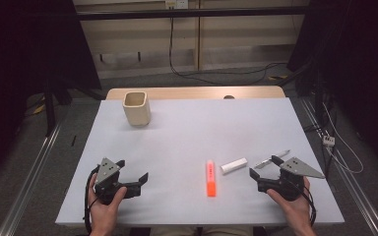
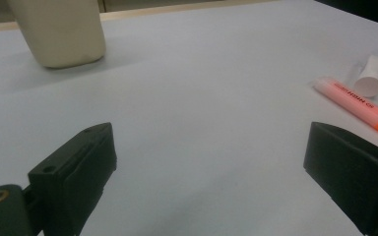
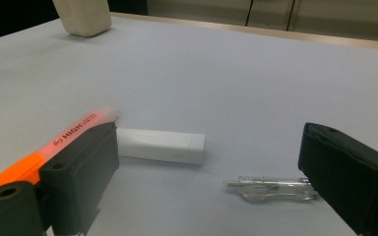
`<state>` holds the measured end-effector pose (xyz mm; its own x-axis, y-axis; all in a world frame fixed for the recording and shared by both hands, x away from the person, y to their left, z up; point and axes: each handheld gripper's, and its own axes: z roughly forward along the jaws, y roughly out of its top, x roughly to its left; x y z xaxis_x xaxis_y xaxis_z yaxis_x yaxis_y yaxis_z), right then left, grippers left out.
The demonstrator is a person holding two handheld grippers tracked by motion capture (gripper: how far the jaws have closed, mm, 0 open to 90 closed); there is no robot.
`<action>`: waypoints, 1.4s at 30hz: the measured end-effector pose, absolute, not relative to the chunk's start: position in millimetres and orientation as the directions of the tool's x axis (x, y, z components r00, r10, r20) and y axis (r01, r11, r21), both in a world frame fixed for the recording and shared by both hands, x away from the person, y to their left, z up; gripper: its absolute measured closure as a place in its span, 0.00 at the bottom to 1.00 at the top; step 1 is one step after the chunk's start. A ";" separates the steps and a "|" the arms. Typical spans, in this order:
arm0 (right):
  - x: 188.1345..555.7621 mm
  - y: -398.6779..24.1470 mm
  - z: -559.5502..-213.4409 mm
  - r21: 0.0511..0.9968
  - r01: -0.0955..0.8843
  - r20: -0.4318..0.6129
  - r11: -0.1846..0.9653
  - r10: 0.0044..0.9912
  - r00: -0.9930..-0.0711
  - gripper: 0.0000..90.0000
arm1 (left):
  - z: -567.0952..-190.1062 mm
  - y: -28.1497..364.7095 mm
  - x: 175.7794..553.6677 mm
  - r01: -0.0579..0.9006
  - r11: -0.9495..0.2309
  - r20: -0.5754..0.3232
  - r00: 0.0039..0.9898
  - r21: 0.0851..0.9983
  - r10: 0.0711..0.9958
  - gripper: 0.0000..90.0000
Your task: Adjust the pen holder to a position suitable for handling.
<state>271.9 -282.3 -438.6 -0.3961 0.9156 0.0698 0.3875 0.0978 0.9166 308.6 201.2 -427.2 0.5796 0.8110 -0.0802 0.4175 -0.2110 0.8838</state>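
An orange highlighter point(image 1: 210, 178) lies on the white table point(image 1: 187, 137) near its front, also seen as the highlighter point(image 2: 359, 105) and the highlighter point(image 3: 54, 142). Just right of it rests a small white block point(image 1: 234, 165), the block point(image 3: 161, 146), and a clear pen-like piece point(image 1: 271, 160), the clear piece point(image 3: 275, 188). A cream cup point(image 1: 137, 108) stands at the back left, its base the cup point(image 2: 61, 32). My left gripper point(image 1: 130, 172) is open over bare table at the front left. My right gripper point(image 1: 264, 166) is open at the front right, with the clear piece lying just ahead of its jaws.
A wooden strip point(image 1: 197, 93) borders the table's far edge. Black curtains hang at both sides, and cables point(image 1: 211, 73) run across the floor behind. Metal rails point(image 1: 34, 167) flank the table.
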 end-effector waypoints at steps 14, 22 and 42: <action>272.8 -284.5 -440.3 0.913 0.398 0.082 0.092 0.913 -0.400 0.10 | -428.4 195.2 325.8 0.465 -0.264 -0.123 0.650 0.845 0.750 0.06; 273.6 -284.5 -440.8 0.910 0.405 0.085 0.093 0.913 -0.400 0.10 | -425.7 194.0 336.7 0.470 -0.262 -0.116 0.634 0.843 0.765 0.07; 275.4 -284.9 -442.4 0.903 0.420 0.094 0.091 0.912 -0.400 0.10 | -386.2 193.6 399.6 0.499 -0.200 -0.135 0.557 0.843 0.819 0.11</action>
